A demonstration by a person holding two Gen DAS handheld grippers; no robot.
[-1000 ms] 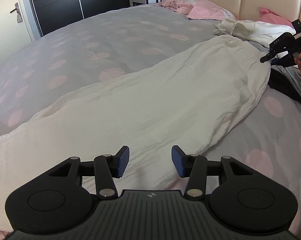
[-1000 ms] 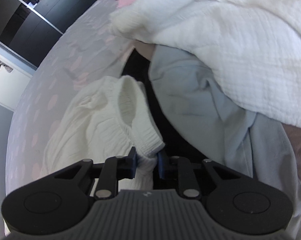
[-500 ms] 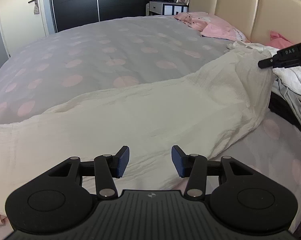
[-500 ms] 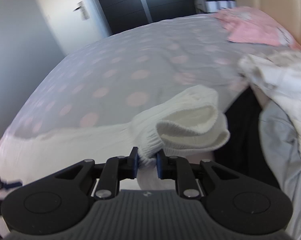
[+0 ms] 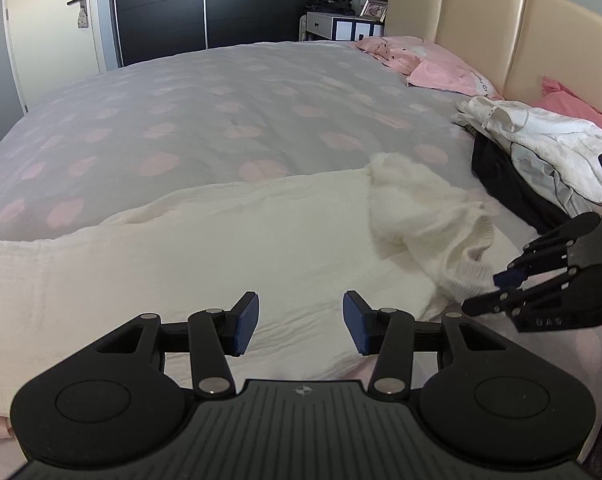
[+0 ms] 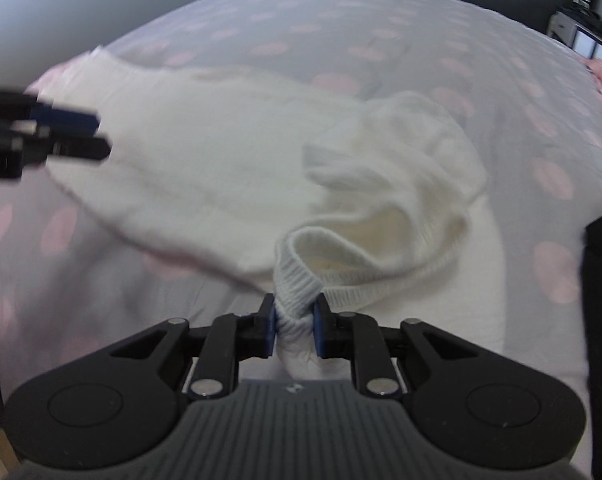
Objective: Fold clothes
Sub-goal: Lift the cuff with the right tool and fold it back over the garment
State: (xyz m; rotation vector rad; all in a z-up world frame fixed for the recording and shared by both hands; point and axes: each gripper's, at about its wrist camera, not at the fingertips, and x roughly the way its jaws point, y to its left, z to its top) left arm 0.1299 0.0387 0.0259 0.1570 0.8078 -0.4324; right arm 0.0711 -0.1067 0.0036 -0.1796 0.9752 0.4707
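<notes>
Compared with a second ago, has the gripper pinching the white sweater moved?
Yes. The right gripper, shut on the white sweater's cuff, came away from the clothes pile by the headboard, toward the near bed edge.

Low in the frame, the left gripper (image 5: 300,323) hangs with blue pads spread wide above a white garment (image 5: 205,256) stretched across the spotted grey bedspread (image 5: 205,112). At right, the right gripper (image 5: 497,292) pinches its ribbed edge. A clothes pile (image 5: 541,148) sits upper right.
</notes>
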